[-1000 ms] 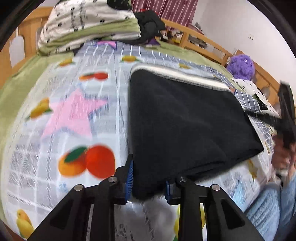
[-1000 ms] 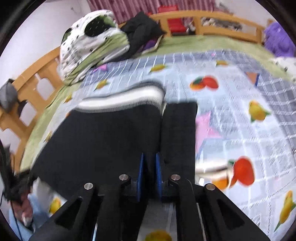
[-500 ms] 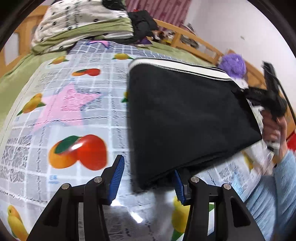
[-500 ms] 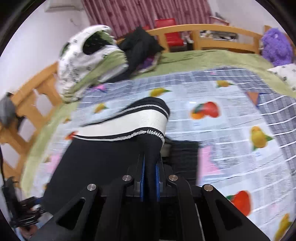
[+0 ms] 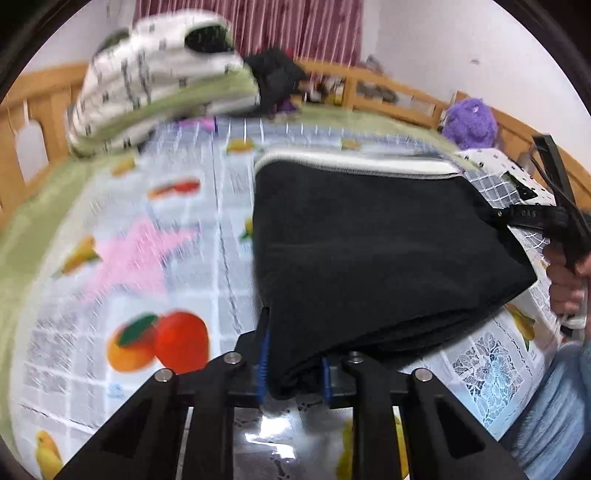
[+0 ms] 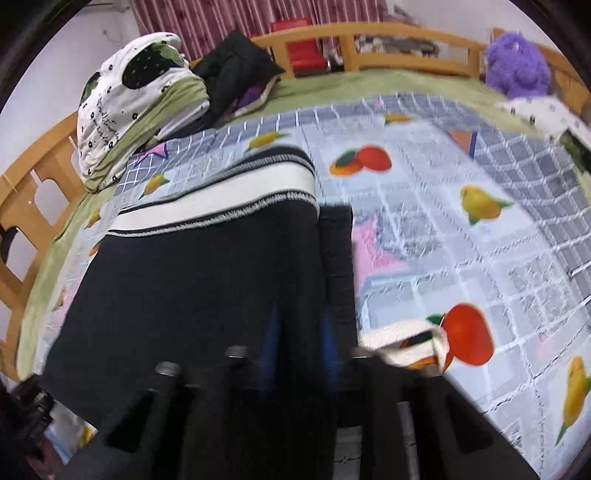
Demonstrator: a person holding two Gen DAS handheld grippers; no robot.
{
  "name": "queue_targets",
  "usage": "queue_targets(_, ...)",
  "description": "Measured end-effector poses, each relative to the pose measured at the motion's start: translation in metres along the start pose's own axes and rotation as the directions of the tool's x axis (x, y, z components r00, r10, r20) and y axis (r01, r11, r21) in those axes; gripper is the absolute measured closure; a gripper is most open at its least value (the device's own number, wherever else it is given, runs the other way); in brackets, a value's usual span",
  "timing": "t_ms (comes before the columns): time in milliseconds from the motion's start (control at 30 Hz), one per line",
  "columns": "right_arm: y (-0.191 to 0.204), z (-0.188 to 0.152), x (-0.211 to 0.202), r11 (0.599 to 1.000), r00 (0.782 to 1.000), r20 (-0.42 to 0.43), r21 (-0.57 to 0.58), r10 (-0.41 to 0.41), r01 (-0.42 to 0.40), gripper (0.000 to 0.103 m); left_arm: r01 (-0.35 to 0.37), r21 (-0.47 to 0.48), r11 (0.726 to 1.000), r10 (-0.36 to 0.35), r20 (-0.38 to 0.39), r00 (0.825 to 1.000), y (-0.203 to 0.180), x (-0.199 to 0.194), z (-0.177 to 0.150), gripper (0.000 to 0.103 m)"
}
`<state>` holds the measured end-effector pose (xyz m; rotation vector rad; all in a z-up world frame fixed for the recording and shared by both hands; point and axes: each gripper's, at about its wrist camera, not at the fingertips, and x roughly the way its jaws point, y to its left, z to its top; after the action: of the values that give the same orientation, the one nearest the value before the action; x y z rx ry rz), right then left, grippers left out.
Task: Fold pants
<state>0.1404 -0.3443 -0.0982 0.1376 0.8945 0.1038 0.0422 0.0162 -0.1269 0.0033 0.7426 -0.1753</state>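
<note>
The black pants with a white striped waistband lie folded on the fruit-print bedspread. My left gripper grips the near left corner of the fold between its blue pads. My right gripper grips the pants' near right edge; in the left wrist view it shows at the pants' right side. A black ribbed strip lies beside the waistband.
A rolled quilt and dark clothes are piled at the bed's far end by the wooden rail. A purple plush toy sits at the far right. A white cloth piece lies right of my right gripper.
My left gripper was open half a second ago and has closed on the pants' corner. My right gripper has lowered the waistband edge back toward the bed.
</note>
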Motion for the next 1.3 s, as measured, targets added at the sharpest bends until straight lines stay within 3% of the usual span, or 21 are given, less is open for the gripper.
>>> queue_targets(67,-0.003,0.004,-0.012,0.999,0.998,0.058,0.018,0.036,-0.037,0.094,-0.001,0.02,1.0,0.002,-0.026,1.0,0.003,-0.003,-0.006,0.084)
queue_targets(133,-0.008,0.001,0.001,0.999,1.0,-0.006,0.03,0.026,-0.026,0.094,-0.012,0.038,0.999,0.017,-0.123,0.992,0.001,0.01,-0.019,0.084)
queue_targets(233,-0.006,-0.002,0.003,1.0,1.0,-0.014,-0.01,0.003,-0.004,0.089,-0.047,0.114,0.992,0.06,-0.118,0.991,-0.012,0.0,-0.02,0.082)
queue_targets(367,-0.015,-0.012,-0.023,0.998,1.0,-0.004,0.052,0.022,-0.022,0.088,0.014,0.081,0.997,-0.006,-0.101,0.995,-0.006,-0.038,-0.019,0.08)
queue_targets(467,-0.008,-0.026,-0.043,0.998,0.998,0.026,0.022,0.053,-0.054,0.087,0.041,0.058,0.997,-0.037,-0.062,0.997,-0.003,-0.055,-0.009,0.079)
queue_targets(567,0.01,-0.034,-0.054,0.994,0.994,0.051,-0.054,0.1,-0.097,0.087,0.08,0.051,0.996,-0.078,-0.032,0.996,-0.018,-0.044,0.023,0.073)
queue_targets(667,0.022,-0.044,-0.048,0.99,0.997,0.024,-0.126,0.072,-0.069,0.087,0.096,0.036,0.995,-0.094,-0.039,0.995,-0.029,-0.016,0.039,0.069)
queue_targets(767,0.012,-0.058,-0.029,0.992,0.996,-0.076,-0.109,0.054,-0.062,0.088,0.096,0.001,0.995,-0.095,-0.135,0.986,-0.029,0.023,0.02,0.069)
queue_targets(833,0.016,-0.064,-0.033,0.987,0.994,-0.105,-0.155,0.028,-0.044,0.088,0.113,-0.002,0.994,-0.113,-0.094,0.989,-0.027,0.022,0.002,0.068)
queue_targets(933,0.016,-0.07,-0.041,0.981,0.995,-0.088,-0.184,0.042,-0.057,0.089,0.152,0.023,0.988,-0.149,-0.099,0.984,-0.027,0.011,0.0,0.064)
queue_targets(1033,0.006,-0.05,-0.056,0.986,0.995,-0.006,-0.135,0.099,-0.099,0.083,0.228,-0.074,0.971,-0.232,-0.056,0.971,-0.008,0.005,0.007,0.055)
queue_targets(1067,0.002,-0.036,-0.058,0.989,0.994,0.038,-0.109,0.101,-0.096,0.078,0.235,-0.107,0.966,-0.24,-0.038,0.97,-0.002,0.004,0.009,0.05)
queue_targets(1133,-0.003,-0.006,-0.053,0.994,0.992,0.093,-0.072,0.084,-0.078,0.059,0.237,-0.164,0.958,-0.243,-0.02,0.97,0.012,0.009,0.01,0.049)
queue_targets(1300,-0.014,0.052,0.008,0.999,0.996,0.086,0.035,0.027,-0.03,0.058,0.203,-0.231,0.951,-0.216,-0.032,0.976,0.034,0.022,0.009,0.049)
